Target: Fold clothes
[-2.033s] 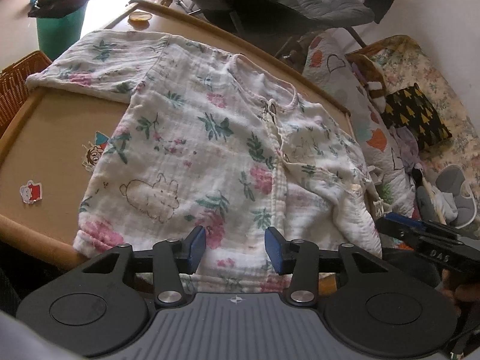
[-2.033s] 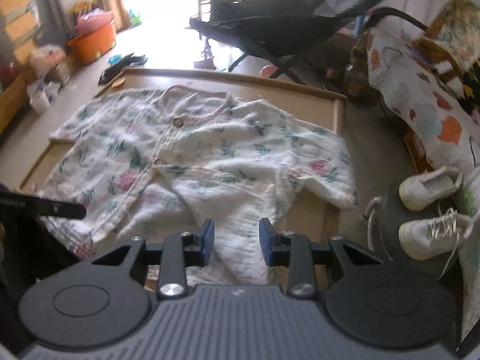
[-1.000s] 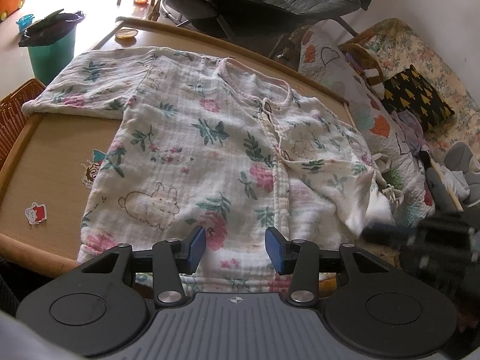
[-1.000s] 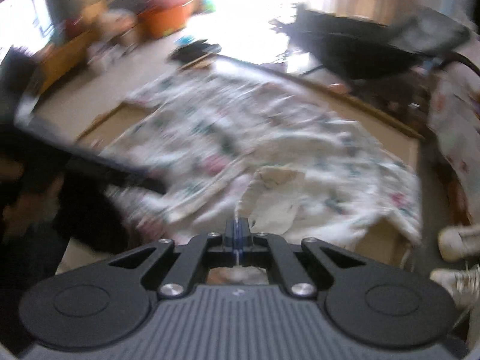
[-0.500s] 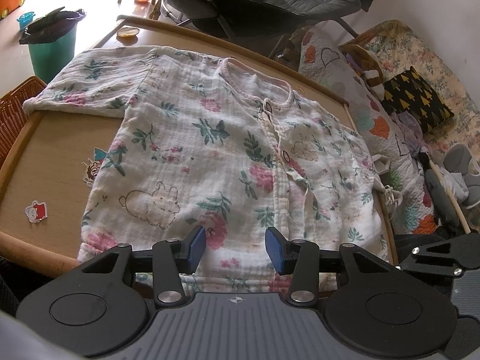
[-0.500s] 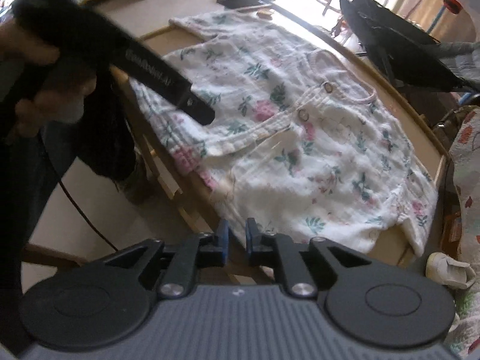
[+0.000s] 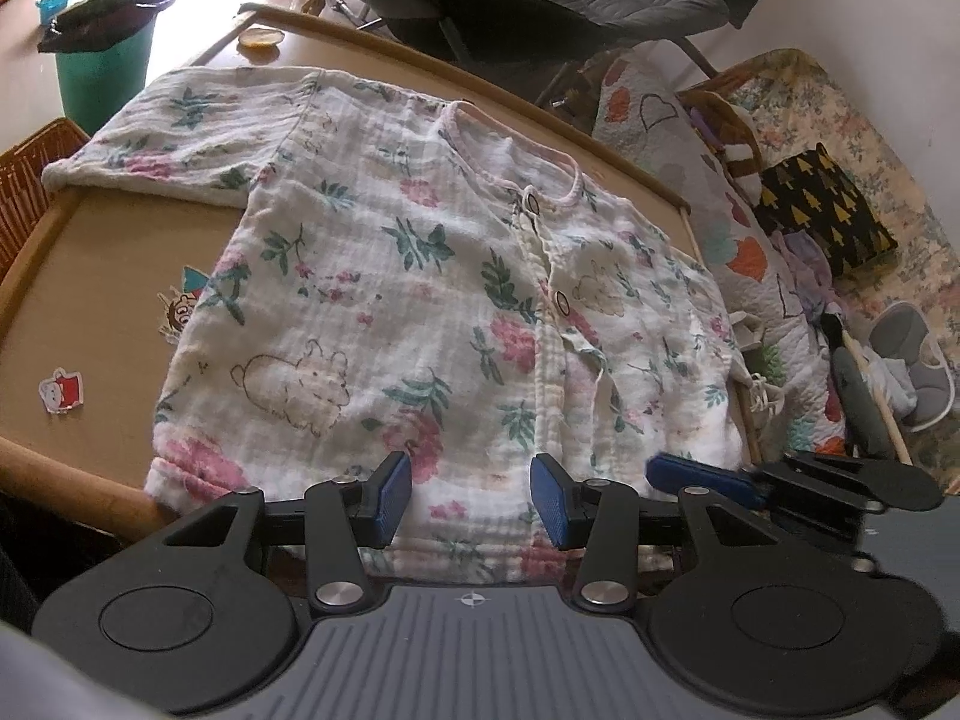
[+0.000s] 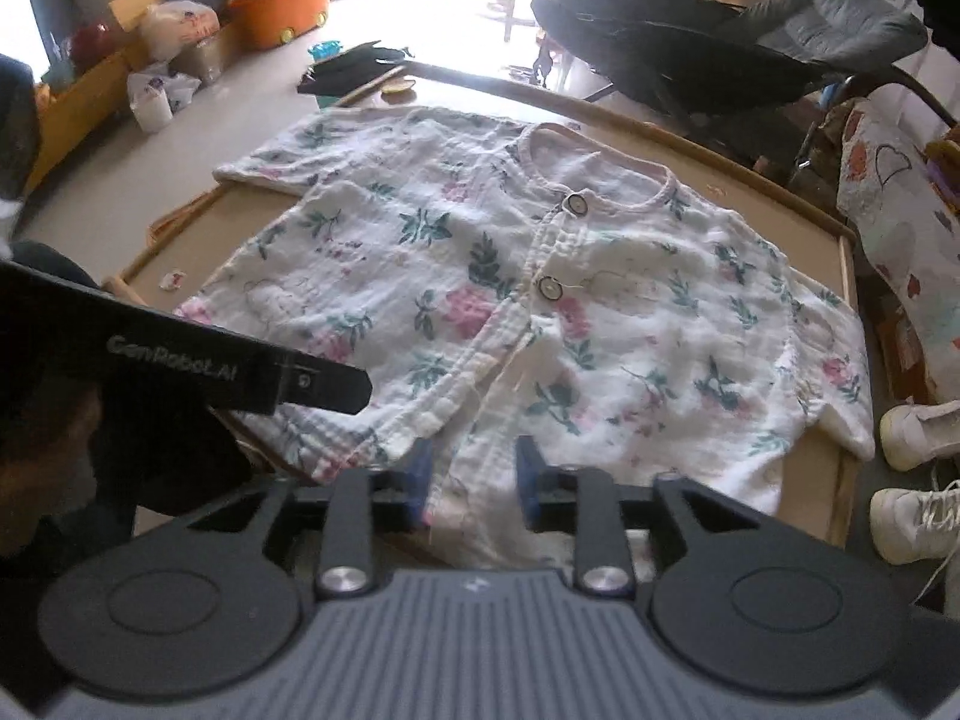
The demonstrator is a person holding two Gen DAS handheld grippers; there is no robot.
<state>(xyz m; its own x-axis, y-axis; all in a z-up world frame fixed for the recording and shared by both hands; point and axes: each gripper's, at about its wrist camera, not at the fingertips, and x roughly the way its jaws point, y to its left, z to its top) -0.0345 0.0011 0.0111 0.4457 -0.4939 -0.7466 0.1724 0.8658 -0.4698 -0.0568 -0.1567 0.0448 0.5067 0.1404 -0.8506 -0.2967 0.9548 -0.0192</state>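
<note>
Floral cotton shirt (image 7: 414,324) lies spread flat on the table (image 7: 90,276) ahead of our left claw (image 7: 471,501), which hangs open and empty. Beside it, our right claw (image 8: 471,480) has just been opening above the hem, gripping nothing.

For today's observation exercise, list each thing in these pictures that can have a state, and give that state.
Floral shirt: spread flat, unfolded, hem over the table edge.
Top two buttons: fastened.
Left claw: open, empty, above the hem.
Right claw: just opening, nothing gripped.
Green bin: stuffed with dark cloth.
</note>
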